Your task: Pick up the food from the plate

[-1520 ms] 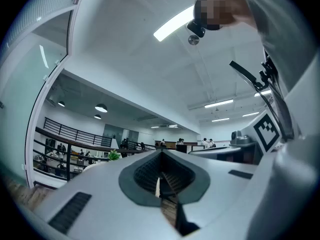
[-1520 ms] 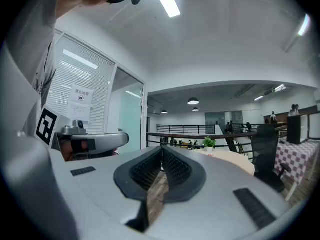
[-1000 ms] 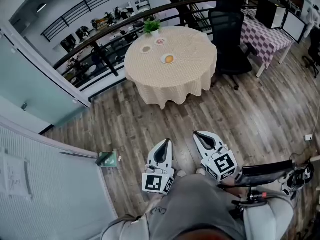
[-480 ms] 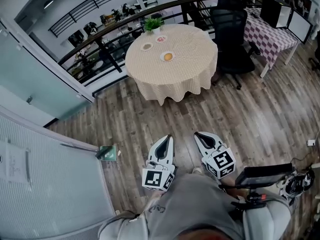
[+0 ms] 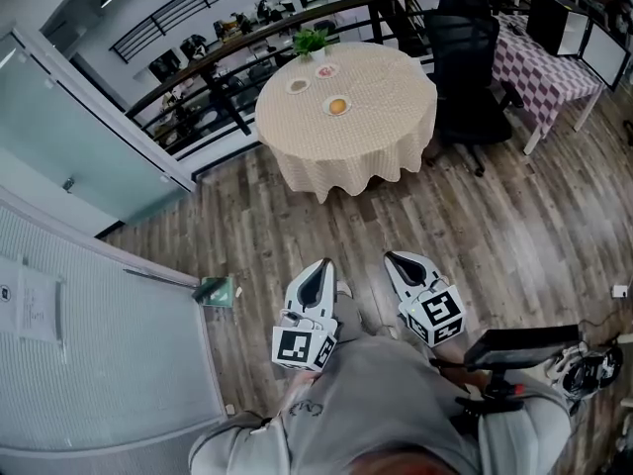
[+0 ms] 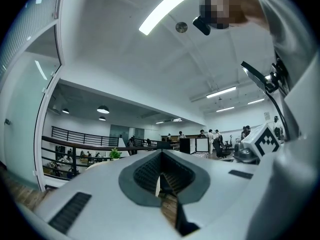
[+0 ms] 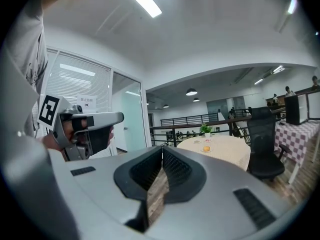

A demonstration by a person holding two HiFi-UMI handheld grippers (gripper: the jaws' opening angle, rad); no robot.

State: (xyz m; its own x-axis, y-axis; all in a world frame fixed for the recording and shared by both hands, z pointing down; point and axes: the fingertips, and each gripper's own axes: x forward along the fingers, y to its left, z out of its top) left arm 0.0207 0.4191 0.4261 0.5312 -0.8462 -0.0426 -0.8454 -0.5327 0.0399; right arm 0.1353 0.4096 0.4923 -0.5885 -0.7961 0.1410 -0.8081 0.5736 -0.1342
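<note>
Noted left gripper [image 5: 318,267] and right gripper [image 5: 393,259], jaws closed on nothing, well apart from orange food [image 5: 337,106] on plate [image 5: 326,109] on round table [image 5: 346,151] ahead.

**Quick tally, nothing fancy**

One round table [image 5: 346,146]. Three plates [image 5: 329,109] [image 5: 292,87] [image 5: 320,72] on top, plus one potted plant [image 5: 311,42]. One black office chair [image 5: 465,57], one checkered table [image 5: 539,67]. Two grippers: left gripper [image 5: 325,262], right gripper [image 5: 389,256]. One small green thing [image 5: 216,289] too.
</note>
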